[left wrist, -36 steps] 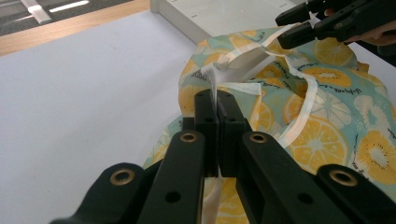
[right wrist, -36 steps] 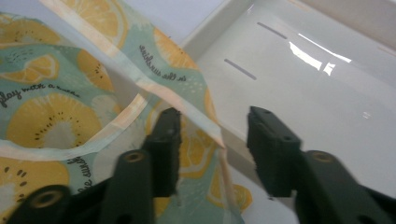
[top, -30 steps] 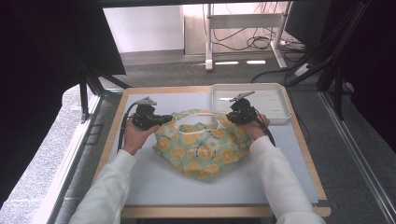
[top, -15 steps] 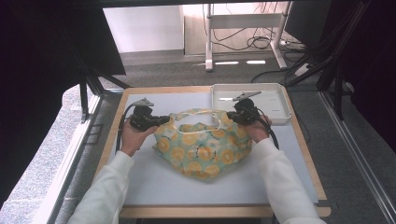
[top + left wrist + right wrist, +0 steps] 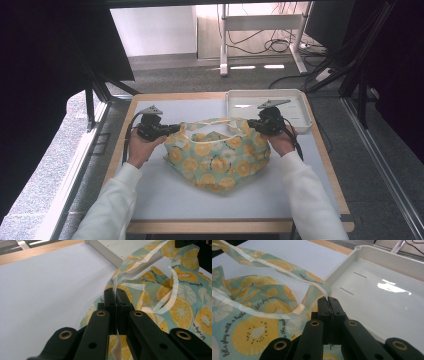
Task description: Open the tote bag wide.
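A teal fabric bag (image 5: 217, 160) printed with yellow citrus slices lies in the middle of the white table, its mouth facing the far side. My left gripper (image 5: 175, 129) is shut on the bag's pale trimmed rim at its left end; the left gripper view shows my left gripper (image 5: 115, 293) with the thin fabric edge (image 5: 115, 285) pinched between its jaws. My right gripper (image 5: 251, 125) is shut on the rim at the right end, beside the tray. In the right gripper view my right gripper (image 5: 329, 301) clamps the rim where the pale band (image 5: 287, 270) runs off to the left. The band hangs taut between both grippers.
An empty white tray (image 5: 300, 107) sits at the table's far right corner, close behind my right gripper; its rim (image 5: 342, 272) lies just beyond the jaws and its corner (image 5: 112, 250) shows past the bag. The wooden table edge (image 5: 235, 226) frames the white mat.
My right gripper has moved a little to the right with the bag's rim in it, pulling the bag's mouth wider. The left gripper has stayed put.
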Action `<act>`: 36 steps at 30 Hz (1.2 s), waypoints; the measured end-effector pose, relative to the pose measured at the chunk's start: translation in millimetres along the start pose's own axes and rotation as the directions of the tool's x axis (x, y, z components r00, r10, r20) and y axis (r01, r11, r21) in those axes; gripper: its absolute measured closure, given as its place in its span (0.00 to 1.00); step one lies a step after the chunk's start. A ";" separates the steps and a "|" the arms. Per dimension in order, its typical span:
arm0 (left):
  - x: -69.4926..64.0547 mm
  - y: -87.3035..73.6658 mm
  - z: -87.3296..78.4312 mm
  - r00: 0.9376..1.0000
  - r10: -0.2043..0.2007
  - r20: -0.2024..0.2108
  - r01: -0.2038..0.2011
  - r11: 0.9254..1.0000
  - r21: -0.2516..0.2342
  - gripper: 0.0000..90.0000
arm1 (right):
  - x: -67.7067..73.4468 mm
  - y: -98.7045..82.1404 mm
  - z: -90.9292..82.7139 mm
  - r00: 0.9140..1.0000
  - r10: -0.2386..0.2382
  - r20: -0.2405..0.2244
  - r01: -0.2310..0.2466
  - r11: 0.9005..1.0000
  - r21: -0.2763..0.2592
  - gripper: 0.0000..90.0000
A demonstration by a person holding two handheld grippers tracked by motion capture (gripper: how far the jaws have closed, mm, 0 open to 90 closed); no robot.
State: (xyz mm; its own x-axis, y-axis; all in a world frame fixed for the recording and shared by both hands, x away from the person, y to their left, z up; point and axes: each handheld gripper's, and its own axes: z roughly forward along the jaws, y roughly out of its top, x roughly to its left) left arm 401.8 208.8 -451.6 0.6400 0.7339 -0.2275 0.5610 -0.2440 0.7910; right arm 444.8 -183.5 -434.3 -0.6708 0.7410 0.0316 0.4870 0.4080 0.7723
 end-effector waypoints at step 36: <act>-26.2 -30.5 -19.3 0.998 0.026 0.056 -0.021 0.996 -0.082 1.00 | 34.8 -30.6 -38.0 0.998 -0.027 -0.055 0.020 0.990 -0.138 0.97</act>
State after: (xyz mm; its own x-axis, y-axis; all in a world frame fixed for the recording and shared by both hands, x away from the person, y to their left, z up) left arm 357.8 209.2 -458.8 0.6826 0.6909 -0.2383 0.5022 -0.2066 0.8397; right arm 385.3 -190.4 -432.7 -0.7134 0.6993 0.0451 0.3917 0.3447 0.8531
